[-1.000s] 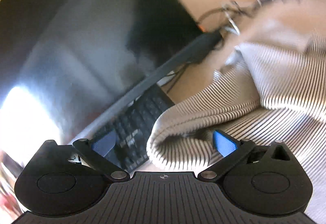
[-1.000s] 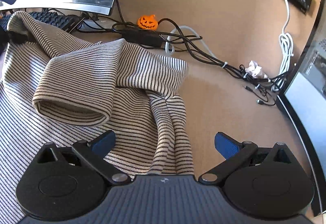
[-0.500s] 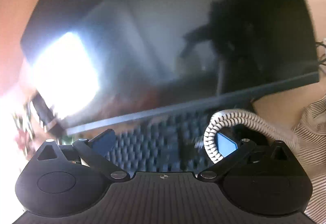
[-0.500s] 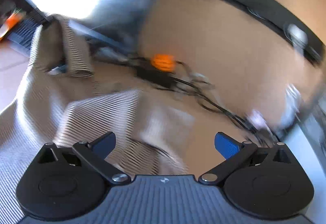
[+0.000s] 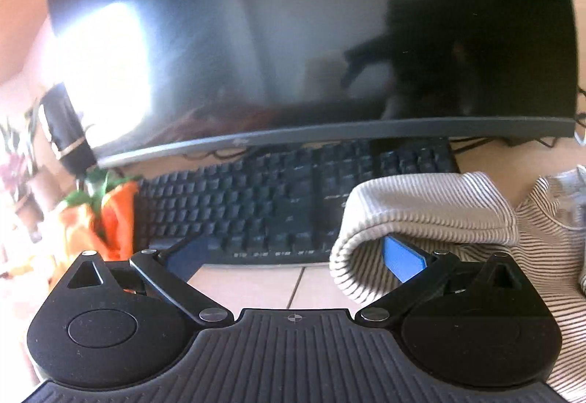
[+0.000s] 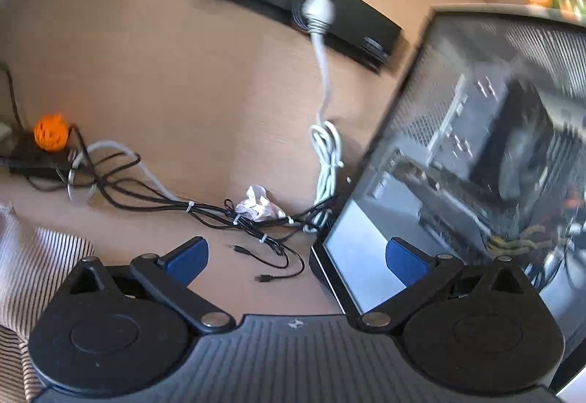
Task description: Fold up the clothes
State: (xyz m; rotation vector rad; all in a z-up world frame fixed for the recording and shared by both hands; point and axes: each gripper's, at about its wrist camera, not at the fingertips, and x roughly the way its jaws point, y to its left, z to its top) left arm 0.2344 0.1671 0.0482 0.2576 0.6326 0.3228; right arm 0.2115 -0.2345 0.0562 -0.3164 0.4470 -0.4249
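Left claw [image 5: 293,252] has its jaws spread wide and isn't clamped on anything, but the cuffed end of the striped top [image 5: 421,216] is draped over its right-hand blue fingertip [image 5: 403,254], so that pad sits tucked under the fabric. More of the same garment bunches up off to the claw's right. Straight ahead of it is a black keyboard [image 5: 278,194], with a dark monitor [image 5: 311,36] looming above that, and something orange and green [image 5: 106,212] off to its left, too blurry to name.

Right claw [image 6: 295,256] is also wide open, nothing between the pads. Only a corner of the striped top [image 6: 33,256] shows low on its left. Ahead of it is bare desk [image 6: 183,73] with a tangle of black cables [image 6: 219,216], a crumpled bit of paper [image 6: 258,207], a small orange pumpkin [image 6: 51,132] further left, and an open PC case [image 6: 494,146] on its right.
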